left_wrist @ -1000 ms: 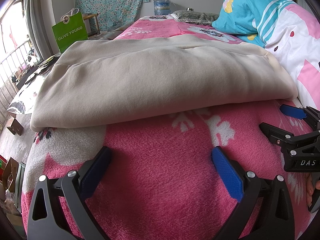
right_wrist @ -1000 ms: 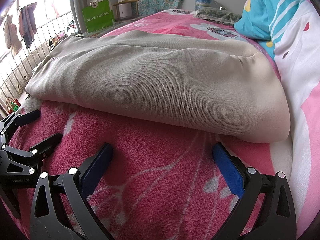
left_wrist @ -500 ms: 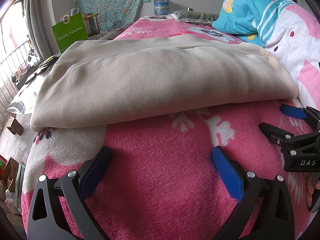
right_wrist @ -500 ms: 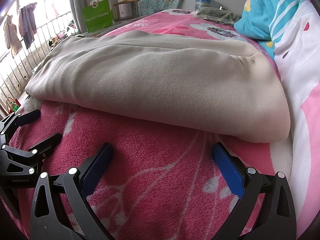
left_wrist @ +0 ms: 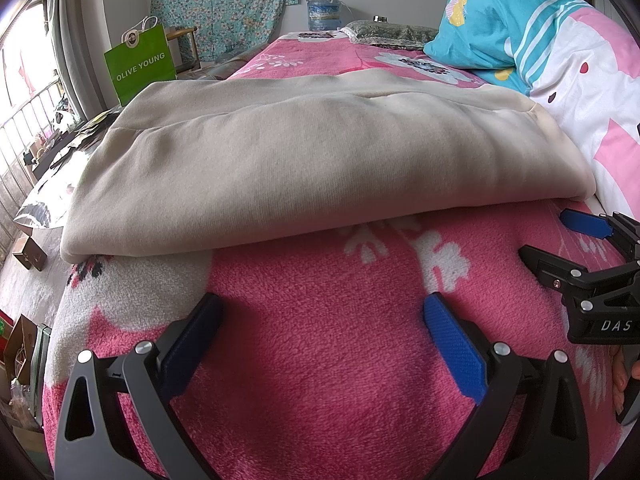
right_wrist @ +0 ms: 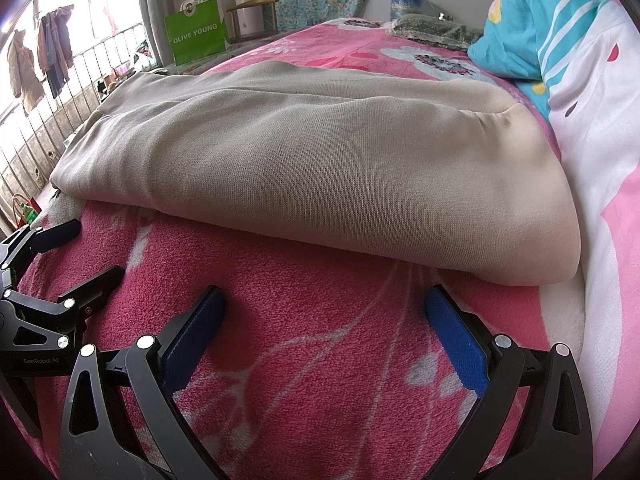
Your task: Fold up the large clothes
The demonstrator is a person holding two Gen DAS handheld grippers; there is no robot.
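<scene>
Garment (left_wrist: 312,160) folded on blanket (left_wrist: 320,340)

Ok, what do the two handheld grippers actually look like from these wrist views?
Both match: the left gripper and the right gripper have black angular frames with cut-out slots, silver rivets and ribbed blue finger pads. White lettering "DAS" marks the right one's body, "GenRobot.AI" the left's. No cables or sleeves show.

pink blanket (left_wrist: 328,360) | green bag (left_wrist: 140,66) | blue pillow (left_wrist: 488,32) | water jug (left_wrist: 323,9)
</scene>
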